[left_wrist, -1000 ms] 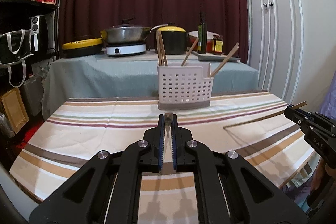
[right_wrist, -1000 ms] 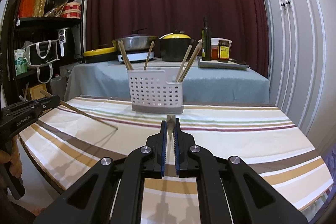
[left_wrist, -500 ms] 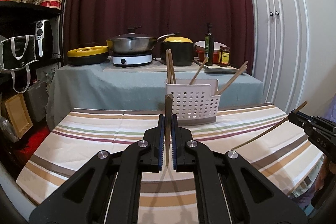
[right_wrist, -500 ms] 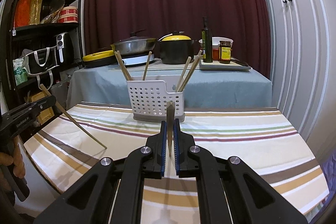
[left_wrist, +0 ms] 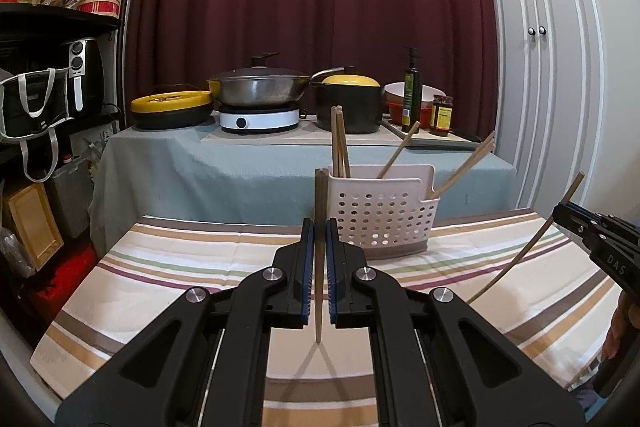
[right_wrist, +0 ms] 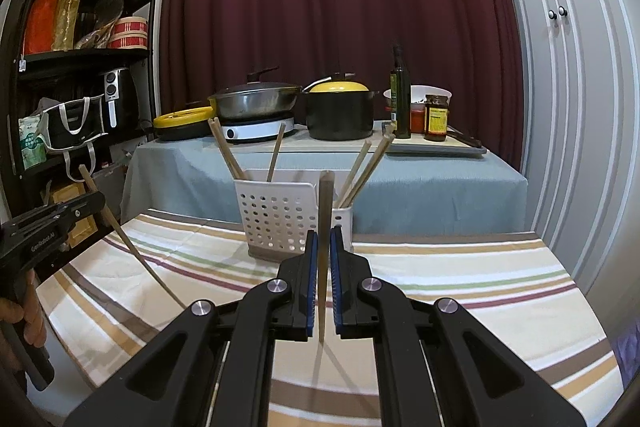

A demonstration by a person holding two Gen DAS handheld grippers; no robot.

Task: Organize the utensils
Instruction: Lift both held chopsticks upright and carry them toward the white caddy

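Both chopsticks are being lifted clear of the striped tablecloth (left_wrist: 168, 267) now; a second ago they were lying almost flat, tips just poking past the fingers, and now each is being stood nearly upright. The left chopstick (left_wrist: 319, 259) is being pinched by the left gripper (left_wrist: 319, 227), jaws narrowed hard against it, the thick end raised above the fingers and the thin tip seen hanging below them over the cloth. The right chopstick (right_wrist: 323, 251) is being gripped the same way by the right gripper (right_wrist: 324, 239), jaws drawn in tight on its shaft. The white perforated holder (left_wrist: 382, 215) is being kept just ahead of both grippers on the table, slightly right of the left one, and five or so chopsticks are being held inside it already, leaning outward. The holder is being seen larger and nearer than before
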